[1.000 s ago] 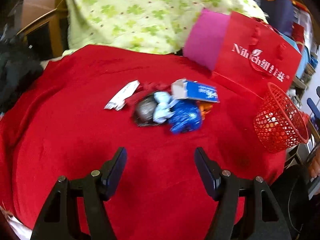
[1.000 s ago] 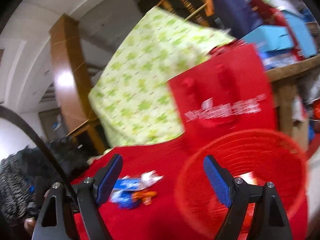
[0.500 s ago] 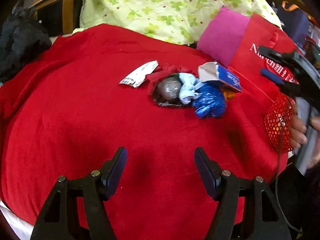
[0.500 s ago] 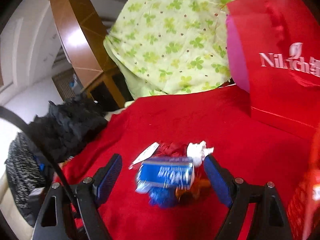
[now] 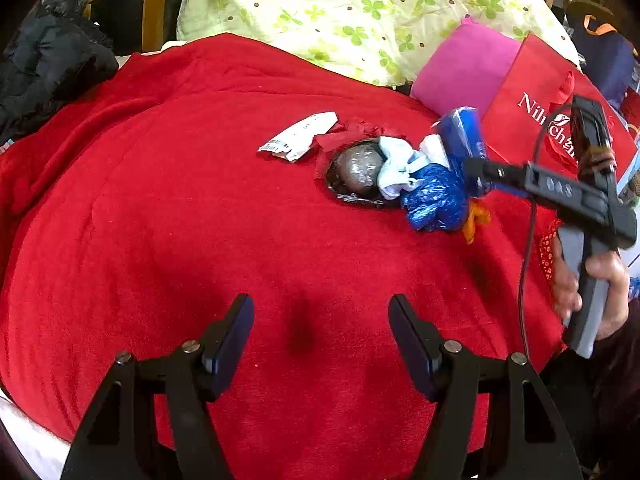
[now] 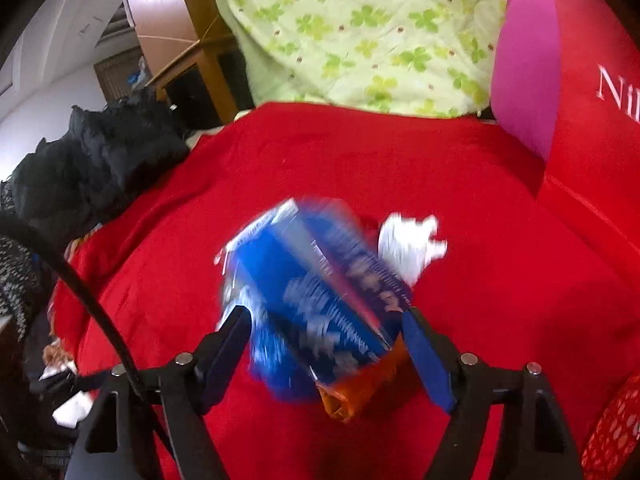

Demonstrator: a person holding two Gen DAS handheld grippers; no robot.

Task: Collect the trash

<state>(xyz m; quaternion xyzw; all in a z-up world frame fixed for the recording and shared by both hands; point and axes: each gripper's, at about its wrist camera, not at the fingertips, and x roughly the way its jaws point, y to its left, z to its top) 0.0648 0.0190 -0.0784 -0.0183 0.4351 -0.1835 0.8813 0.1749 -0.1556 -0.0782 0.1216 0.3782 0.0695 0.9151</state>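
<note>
Trash box point(image 6: 316, 292) sits tilted between the right hand-held gripper's point(image 6: 326, 344) closing jaws; left hand-held gripper point(image 5: 320, 332) gapes empty.

A red blanket point(image 5: 168, 216) carries a white wrapper point(image 5: 298, 141), a blue bag point(image 5: 434, 200) and crumpled tissue point(image 5: 396, 166).

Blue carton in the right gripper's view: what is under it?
Under the blue carton show a crumpled blue bag and an orange wrapper on the red blanket. Anything else beneath is covered.

Blue carton point(image 6: 320, 300) motion-blurred, lettering unreadable
</note>
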